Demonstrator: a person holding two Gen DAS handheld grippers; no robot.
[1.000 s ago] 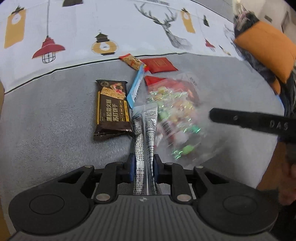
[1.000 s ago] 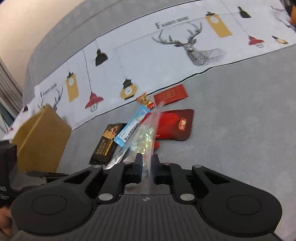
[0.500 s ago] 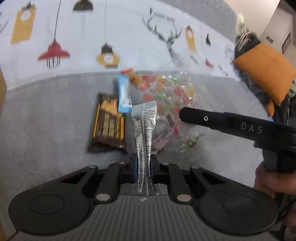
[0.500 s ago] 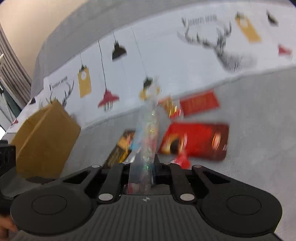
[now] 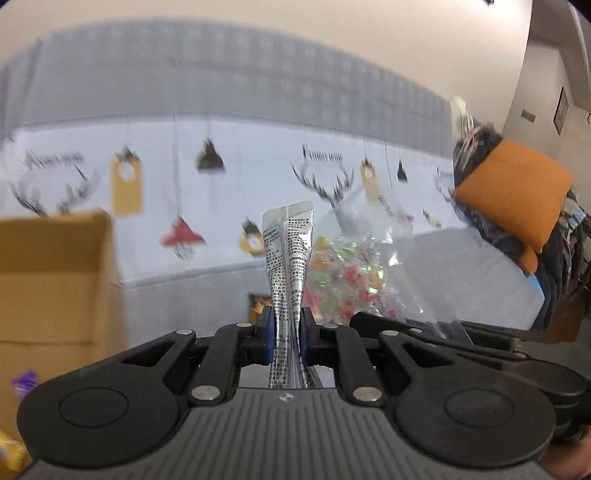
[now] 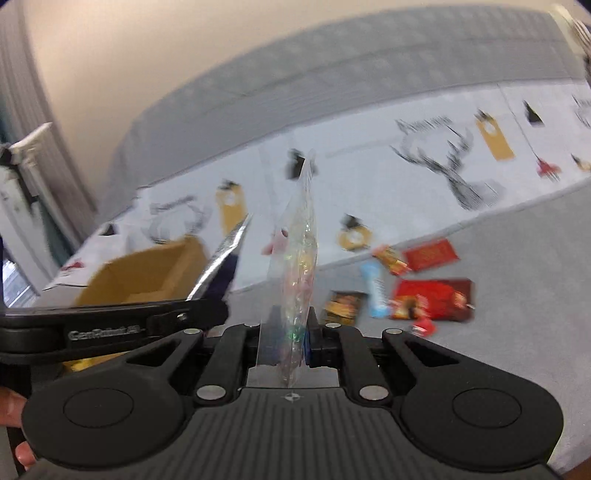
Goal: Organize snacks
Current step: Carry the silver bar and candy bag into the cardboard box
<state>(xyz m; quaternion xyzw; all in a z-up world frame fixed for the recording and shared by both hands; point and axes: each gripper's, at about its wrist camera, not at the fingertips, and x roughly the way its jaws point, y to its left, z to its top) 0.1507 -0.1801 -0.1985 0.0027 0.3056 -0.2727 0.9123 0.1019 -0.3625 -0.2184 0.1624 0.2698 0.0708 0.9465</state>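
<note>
The cardboard box point(image 6: 147, 273) sits left of and beyond the right claw point(image 6: 286, 338); the loose snack packets point(image 6: 406, 291) lie on the bed point(image 6: 517, 258) to its right, ahead.

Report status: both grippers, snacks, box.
Left gripper shut on silver sachet. Right gripper shut on clear candy bag. Cardboard box open at left, path unobstructed.

A plain beige wall point(image 5: 295, 22) is being seen behind a grey padded headboard point(image 5: 221, 74). Below it, a white printed cloth point(image 6: 406, 177) with deer, lamps and tags is being spread along the far edge of a grey fabric surface point(image 6: 517, 251). An orange cushion point(image 5: 517, 188) is being propped on dark clothing at the right edge. Small frames point(image 5: 561, 109) are being hung on a side wall. Grey curtains point(image 6: 40, 147) are being lit at the left.
</note>
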